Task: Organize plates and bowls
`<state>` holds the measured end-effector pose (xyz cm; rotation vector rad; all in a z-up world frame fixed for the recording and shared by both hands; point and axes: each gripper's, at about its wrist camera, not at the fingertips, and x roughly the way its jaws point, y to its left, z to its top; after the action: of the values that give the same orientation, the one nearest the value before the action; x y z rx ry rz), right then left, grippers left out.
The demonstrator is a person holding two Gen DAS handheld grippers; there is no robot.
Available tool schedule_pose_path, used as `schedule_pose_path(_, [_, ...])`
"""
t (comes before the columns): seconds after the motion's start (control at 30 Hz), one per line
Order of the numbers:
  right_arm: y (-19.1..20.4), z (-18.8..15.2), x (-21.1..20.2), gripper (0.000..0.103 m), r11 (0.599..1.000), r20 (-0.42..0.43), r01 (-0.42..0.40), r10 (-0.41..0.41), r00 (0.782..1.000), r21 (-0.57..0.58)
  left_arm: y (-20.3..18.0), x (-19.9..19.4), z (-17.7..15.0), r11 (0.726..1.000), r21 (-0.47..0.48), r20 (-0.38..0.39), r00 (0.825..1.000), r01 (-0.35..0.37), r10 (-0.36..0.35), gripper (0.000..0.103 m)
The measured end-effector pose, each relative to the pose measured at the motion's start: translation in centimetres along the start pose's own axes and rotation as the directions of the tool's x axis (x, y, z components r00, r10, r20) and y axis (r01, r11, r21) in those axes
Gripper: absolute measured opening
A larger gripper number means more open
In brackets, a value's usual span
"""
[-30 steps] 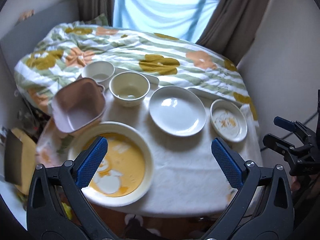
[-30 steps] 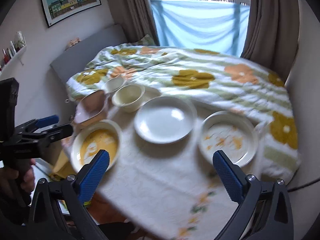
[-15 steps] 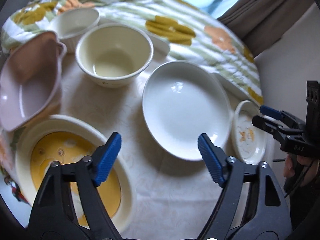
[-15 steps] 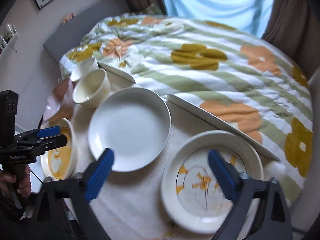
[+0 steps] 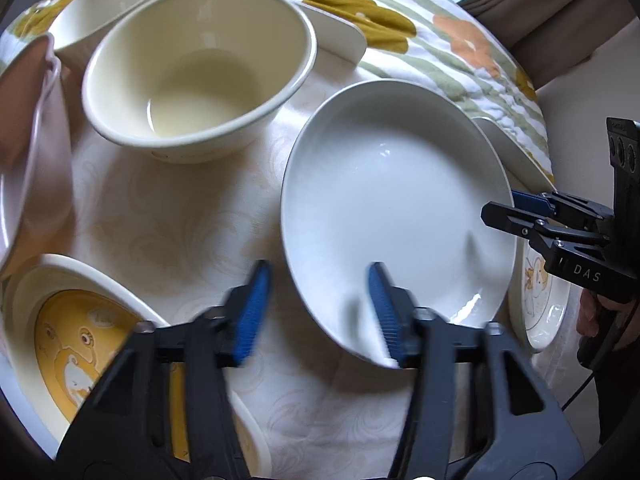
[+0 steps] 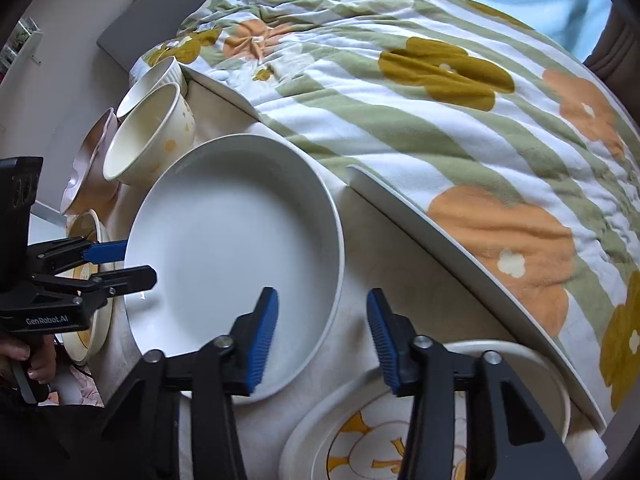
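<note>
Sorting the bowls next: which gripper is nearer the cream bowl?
Left. The left gripper straddles the white plate's rim on the cream bowl's side; the right gripper straddles the far rim.

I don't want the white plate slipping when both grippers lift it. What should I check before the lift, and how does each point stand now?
1. Left gripper straddles the white plate rim, one pad inside and one outside: ok.
2. Right gripper straddles the opposite rim the same way: ok.
3. Pads pressing on the rim: not ok; both pairs of jaws are closing, gaps show.
4. Plate is empty: ok.
5. Cream bowl stands apart from the plate: ok.
6. Orange-patterned plate clear of the white plate's rim: cannot tell; the right gripper hides where they meet.
</note>
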<state>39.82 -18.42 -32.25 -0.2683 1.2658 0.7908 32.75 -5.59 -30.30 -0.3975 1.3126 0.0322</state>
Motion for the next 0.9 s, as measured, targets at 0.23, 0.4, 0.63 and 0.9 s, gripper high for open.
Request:
schedule_pose_path(0.23, [-0.4, -0.1, 0.7, 0.016, 1.000, -0.021, -0.026, 0.026, 0.999, 0.011, -0.4, 0.3, -0.1, 0.999, 0.014, 0.020, 0.999, -0.030, 0.030, 0.020])
schedule_pose_path(0.4, [-0.3, -0.2, 0.6, 0.016, 1.000, -0.009, -0.029, 0.029, 1.000, 0.010, -0.8, 0.1, -0.3, 0.998, 0.043, 0.036, 0.998, -0.045, 0.044, 0.020])
schedule_pose_path(0.63, [-0.5, -1.0, -0.6, 0.016, 0.999, 0.033, -0.032, 0.030, 0.999, 0.043, -1.9, -1.4, -0.6, 0.995, 0.091, 0.090, 0.995, -0.043, 0.035, 0.020])
schedule_pose_path(0.9, [1.7, -2.7, -4.2, 0.016, 0.998, 0.110, -0.027, 0.020, 0.994, 0.064, -1.7, -6.0, -2.3, 0.991, 0.128, 0.165, 0.986, -0.033, 0.012, 0.020])
